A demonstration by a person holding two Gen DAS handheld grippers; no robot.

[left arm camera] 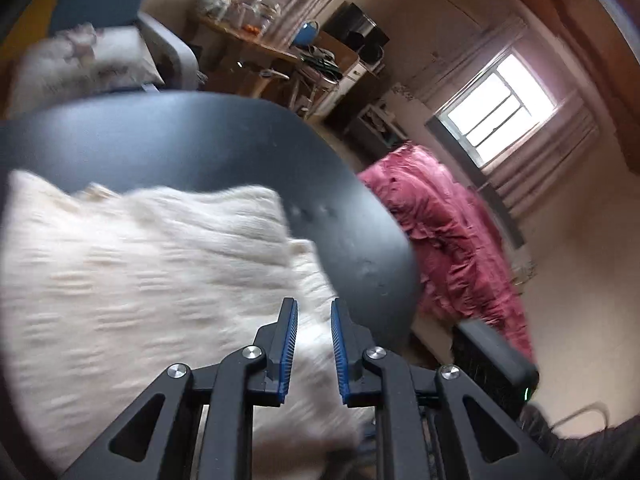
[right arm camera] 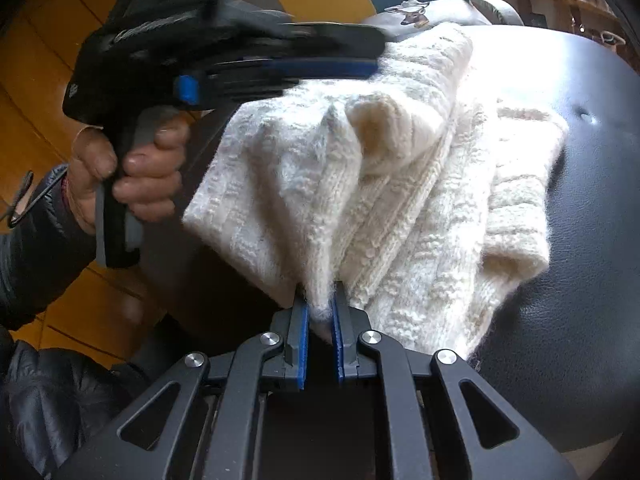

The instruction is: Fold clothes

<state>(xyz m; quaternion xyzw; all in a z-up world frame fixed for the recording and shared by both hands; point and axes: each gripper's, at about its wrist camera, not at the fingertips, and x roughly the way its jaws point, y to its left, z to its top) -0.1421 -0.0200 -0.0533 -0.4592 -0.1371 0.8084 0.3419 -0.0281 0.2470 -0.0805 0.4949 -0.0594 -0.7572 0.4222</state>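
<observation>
Hand-held gripper at sweater edge

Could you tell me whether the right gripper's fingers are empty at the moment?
No, the right gripper has a fold of the white knitted sweater pinched between its fingers.

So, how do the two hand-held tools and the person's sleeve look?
Both tools, left tool and right tool, have black linkage arms, silver pivot bolts and ribbed blue pads. The left has a grey-trimmed pistol handle and a blue button. The sleeve is dark, quilted and puffy.

A crumpled pink bedspread is lying below a bright window, while jars are crowding a wooden shelf behind.
</observation>
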